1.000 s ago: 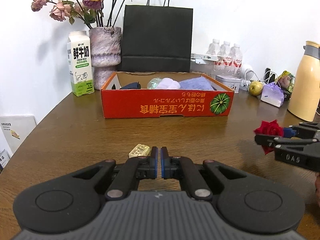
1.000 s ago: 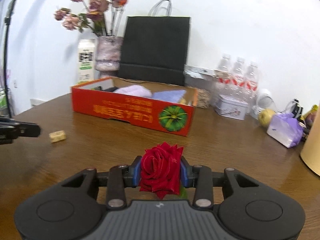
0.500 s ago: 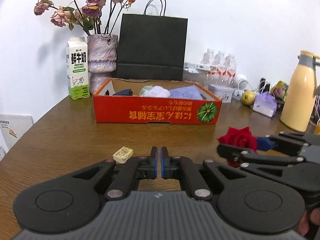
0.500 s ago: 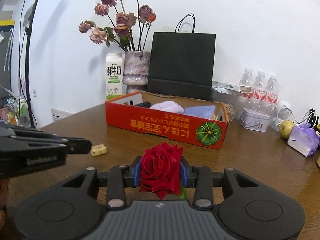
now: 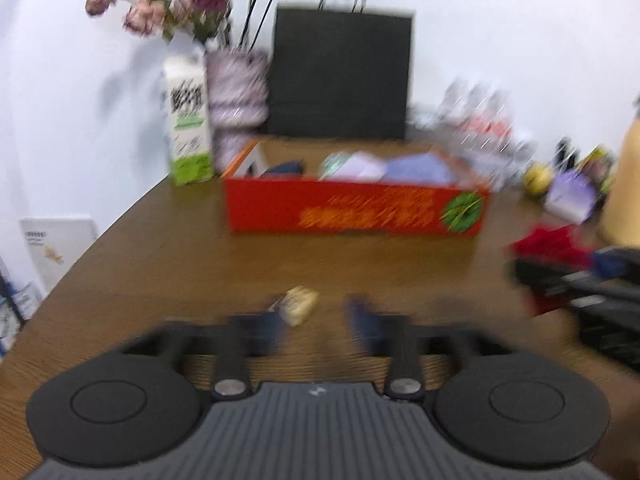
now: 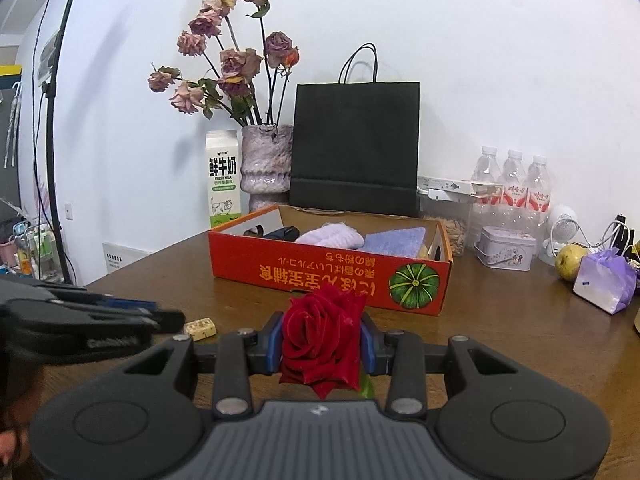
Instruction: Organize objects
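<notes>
Right gripper (image 6: 322, 346): black plastic linkage arms, blue pads, two round discs either side, ribbed grey centre plate with small white logo, silver pivot screws. Left gripper (image 5: 316, 322): same build, blurred; faint raised lettering along side in right view.

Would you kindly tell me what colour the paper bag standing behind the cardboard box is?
Black, with thin loop handles; the paper bag shows best in the right wrist view.

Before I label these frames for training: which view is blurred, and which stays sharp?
Left wrist view: motion-smeared throughout, the red box print unreadable. Right wrist view: sharp, with the rose and milk carton lettering crisp, though fisheye-curved.
</notes>
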Available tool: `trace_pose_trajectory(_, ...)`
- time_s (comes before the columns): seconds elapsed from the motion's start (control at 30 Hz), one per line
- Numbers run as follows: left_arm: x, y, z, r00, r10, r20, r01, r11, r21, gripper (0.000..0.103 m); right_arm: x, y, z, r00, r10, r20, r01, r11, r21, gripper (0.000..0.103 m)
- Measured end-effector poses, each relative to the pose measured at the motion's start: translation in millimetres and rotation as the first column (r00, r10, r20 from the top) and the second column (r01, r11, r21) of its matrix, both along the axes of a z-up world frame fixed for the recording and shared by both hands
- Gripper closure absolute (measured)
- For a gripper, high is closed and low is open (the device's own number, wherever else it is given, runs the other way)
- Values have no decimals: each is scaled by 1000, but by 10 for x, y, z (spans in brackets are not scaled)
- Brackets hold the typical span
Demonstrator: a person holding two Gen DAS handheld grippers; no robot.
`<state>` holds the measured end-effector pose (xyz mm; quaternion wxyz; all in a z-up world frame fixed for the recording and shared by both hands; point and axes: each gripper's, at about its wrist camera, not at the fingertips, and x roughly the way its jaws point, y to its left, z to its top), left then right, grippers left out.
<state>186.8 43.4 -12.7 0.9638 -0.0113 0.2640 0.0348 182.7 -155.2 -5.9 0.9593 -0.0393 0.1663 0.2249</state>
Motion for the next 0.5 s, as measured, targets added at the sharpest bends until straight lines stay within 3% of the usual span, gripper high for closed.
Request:
trace_pose_trajectory(0.03,84,50,-39,1000,-5,-24,6,1000,20,15,3,-1,-6,1000,-1,-2,1,1000,2,67)
trace_pose_trajectory(0.23,562,196,-260,987,-48,-156,51,999,18,22,40,1,-65,1000,-7,-18,7,1000,-3,67)
trace_pose_trajectory(0.27,612,210,-291,987,-50,-155,51,999,2,28,44,-4,-70,1000,-10,-19,10,1000,-3,67)
trace_pose_trajectory(0.37,604,204,-284,990,-73,-122,72,997,-12,82,65,-24,-82,999,-19,-26,19,1000,0,67)
trace_pose_trajectory(0.43,498,234,-256,990,-100,-102,93,993,-74,82,79,-28,-96,999,-21,-33,21,1000,-1,67)
trace_pose_trajectory(0.5,339,208,-201,994,-90,-65,85,994,-69,82,78,-23,-105,999,-18,-34,18,1000,-4,67)
